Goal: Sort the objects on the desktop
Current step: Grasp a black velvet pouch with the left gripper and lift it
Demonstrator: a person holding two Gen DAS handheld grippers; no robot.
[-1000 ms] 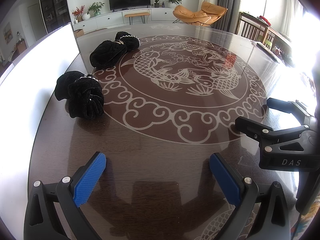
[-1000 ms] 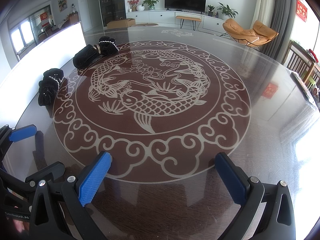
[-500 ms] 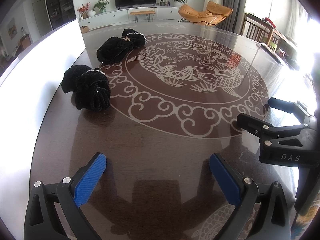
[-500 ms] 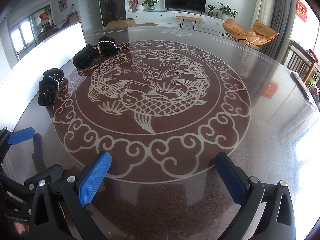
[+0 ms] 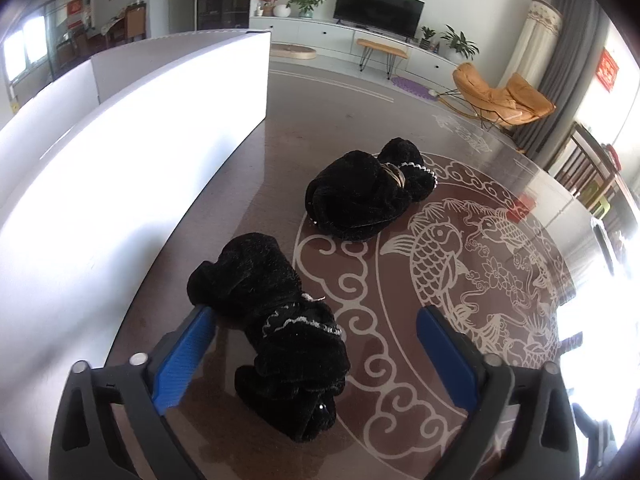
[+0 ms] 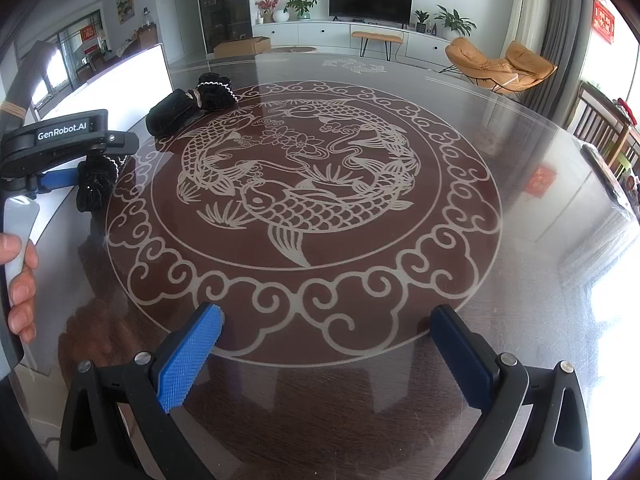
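Two black velvet bundles with silver bead trim lie on the dark glass table. The near bundle (image 5: 276, 320) lies between the open blue pads of my left gripper (image 5: 316, 336), its left end touching the left pad (image 5: 188, 352). The far bundle (image 5: 364, 196) lies beyond it, on the edge of the fish pattern. In the right wrist view my right gripper (image 6: 324, 340) is open and empty above the table's near edge. There the left gripper (image 6: 60, 176) hovers at the near bundle (image 6: 96, 188), and the far bundle (image 6: 188, 104) lies behind.
A bright white panel (image 5: 132, 176) stands along the table's left edge, close to both bundles. The round table (image 6: 520, 280) carries a brown fish-and-cloud pattern (image 6: 296, 200). Chairs (image 6: 608, 132) stand at the right. My hand (image 6: 18, 280) holds the left gripper's handle.
My left gripper has swung left and forward, from the table's front edge to the near bundle, which now lies between its pads. The right gripper has not moved.
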